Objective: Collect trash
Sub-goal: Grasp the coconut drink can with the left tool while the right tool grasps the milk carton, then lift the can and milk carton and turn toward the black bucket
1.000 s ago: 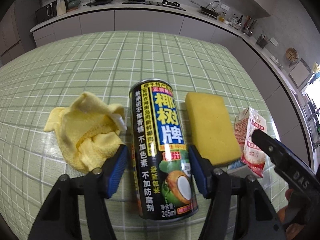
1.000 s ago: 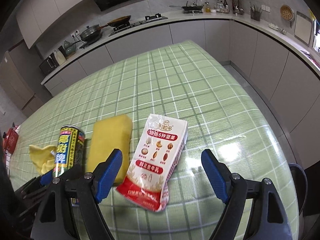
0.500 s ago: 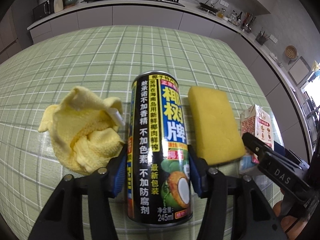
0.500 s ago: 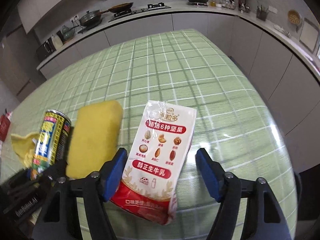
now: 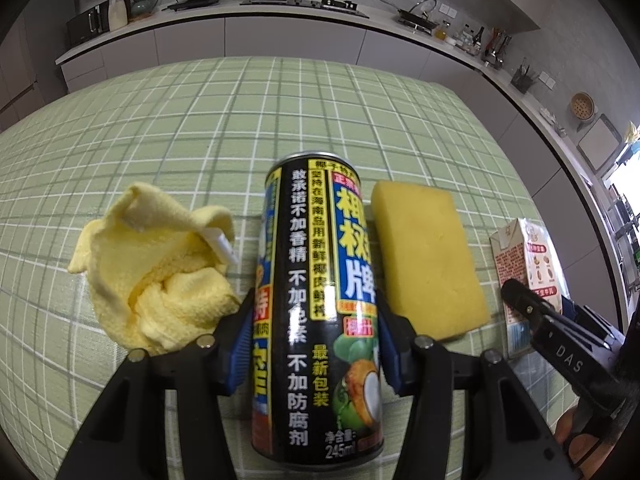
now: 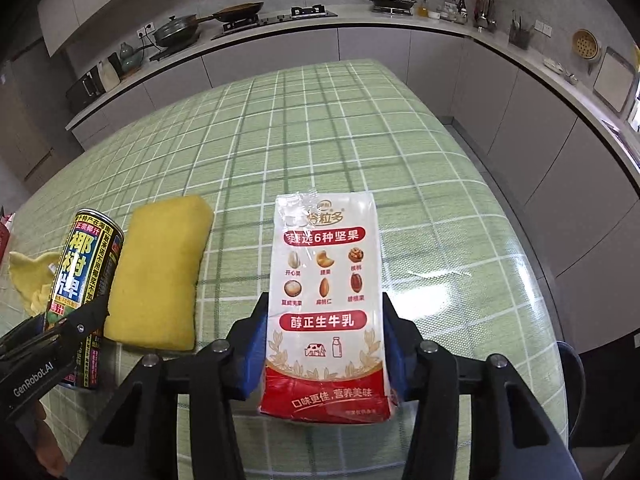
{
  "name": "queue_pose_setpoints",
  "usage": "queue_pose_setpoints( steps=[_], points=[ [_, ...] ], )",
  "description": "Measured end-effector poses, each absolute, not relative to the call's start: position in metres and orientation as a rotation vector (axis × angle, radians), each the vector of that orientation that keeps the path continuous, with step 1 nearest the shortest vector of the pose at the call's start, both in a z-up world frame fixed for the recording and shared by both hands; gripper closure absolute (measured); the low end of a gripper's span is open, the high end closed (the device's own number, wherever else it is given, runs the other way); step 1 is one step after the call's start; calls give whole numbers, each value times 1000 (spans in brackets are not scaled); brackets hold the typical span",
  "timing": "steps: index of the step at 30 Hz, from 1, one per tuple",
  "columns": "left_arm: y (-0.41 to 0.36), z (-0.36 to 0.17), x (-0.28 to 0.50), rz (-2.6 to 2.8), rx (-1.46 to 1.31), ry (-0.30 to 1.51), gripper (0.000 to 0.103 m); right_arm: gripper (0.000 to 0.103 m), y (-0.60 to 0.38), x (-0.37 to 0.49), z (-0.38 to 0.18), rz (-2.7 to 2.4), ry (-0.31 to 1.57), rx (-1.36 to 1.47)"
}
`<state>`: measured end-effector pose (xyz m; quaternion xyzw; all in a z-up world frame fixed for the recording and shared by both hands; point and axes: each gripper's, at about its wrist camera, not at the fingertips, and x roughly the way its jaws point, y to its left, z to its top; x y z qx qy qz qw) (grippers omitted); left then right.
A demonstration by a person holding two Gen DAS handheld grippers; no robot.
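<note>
A black and yellow drink can (image 5: pixel 316 312) stands on the green checked tablecloth (image 5: pixel 280 120). My left gripper (image 5: pixel 314 344) is shut on the can, its blue pads (image 5: pixel 240 344) pressed against both sides low down. A white and red milk carton (image 6: pixel 326 292) lies between the blue pads (image 6: pixel 256 344) of my right gripper (image 6: pixel 326 344), which is shut on it. The can also shows in the right wrist view (image 6: pixel 82 292), and the carton in the left wrist view (image 5: pixel 528 264).
A yellow sponge (image 5: pixel 424 256) lies between can and carton. A crumpled yellow cloth (image 5: pixel 156 268) lies left of the can. The table's right edge (image 6: pixel 520 240) drops to the floor. Kitchen counters with pans (image 6: pixel 176 30) run behind.
Both grippers moved forward and closed: the left onto the can, the right onto the milk carton, which were only between open jaws a second ago.
</note>
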<state>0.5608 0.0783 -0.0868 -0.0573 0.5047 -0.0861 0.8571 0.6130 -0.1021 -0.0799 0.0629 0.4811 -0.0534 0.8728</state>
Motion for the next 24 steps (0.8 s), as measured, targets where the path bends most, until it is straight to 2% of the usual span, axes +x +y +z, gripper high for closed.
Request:
queue_pose_setpoints(
  steps=[15, 24],
  points=[
    [87, -79, 535, -191, -144, 1020, 50, 52, -113, 591, -67, -76, 959, 195],
    [74, -62, 494, -147, -133, 970, 50, 52, -122, 551, -54, 3, 933, 189]
  ],
)
